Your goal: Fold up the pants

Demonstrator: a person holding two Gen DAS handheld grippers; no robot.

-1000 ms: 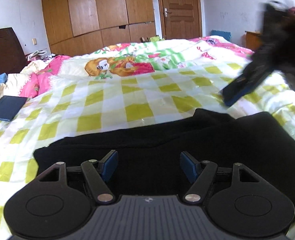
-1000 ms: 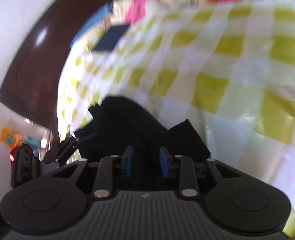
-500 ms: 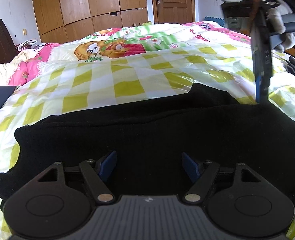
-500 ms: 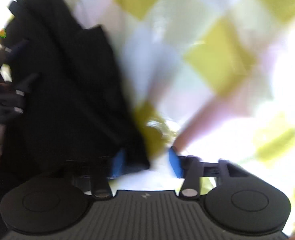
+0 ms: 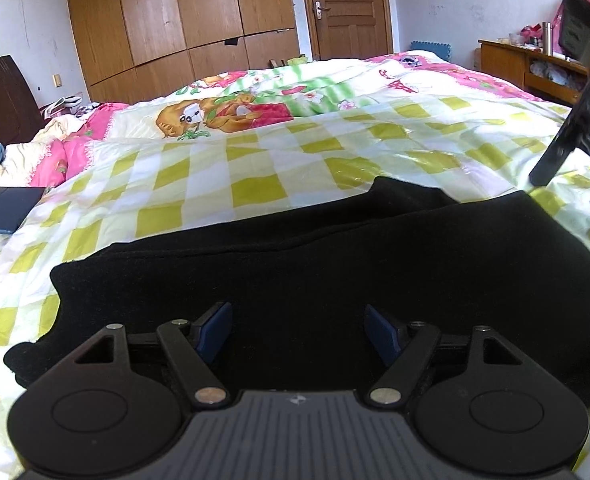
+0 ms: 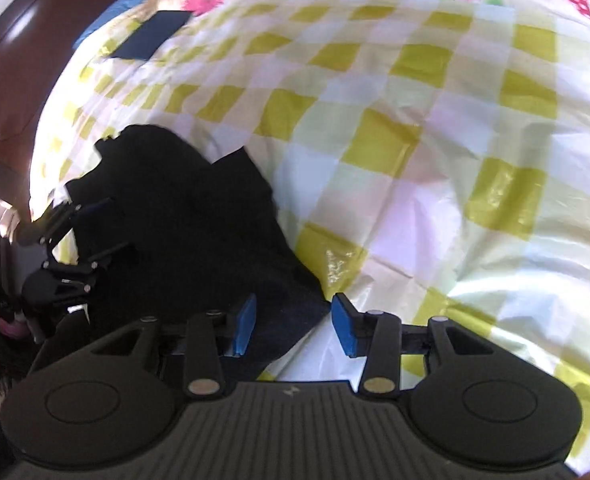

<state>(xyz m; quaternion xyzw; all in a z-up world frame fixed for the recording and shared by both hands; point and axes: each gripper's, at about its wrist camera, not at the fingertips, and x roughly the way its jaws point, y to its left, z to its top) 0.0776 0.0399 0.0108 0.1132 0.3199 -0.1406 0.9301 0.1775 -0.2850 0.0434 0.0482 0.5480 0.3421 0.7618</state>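
Both my grippers, left (image 5: 297,334) and right (image 6: 293,326), hang spread over the pants (image 5: 335,260); next I pinch the end beneath my right for another fold.

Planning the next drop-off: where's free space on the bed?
Free: checked sheet between the black pants and cartoon quilt, right of the dark blue tablet. Crowded: the near edge, taken up by pants, and the pillow clutter far left.

A yellow-checked sheet (image 5: 255,168) is covering the bed, a dark blue notebook (image 5: 9,209) is lying on it, and a wooden wardrobe (image 5: 175,20) is standing beside a closed door (image 5: 345,8).
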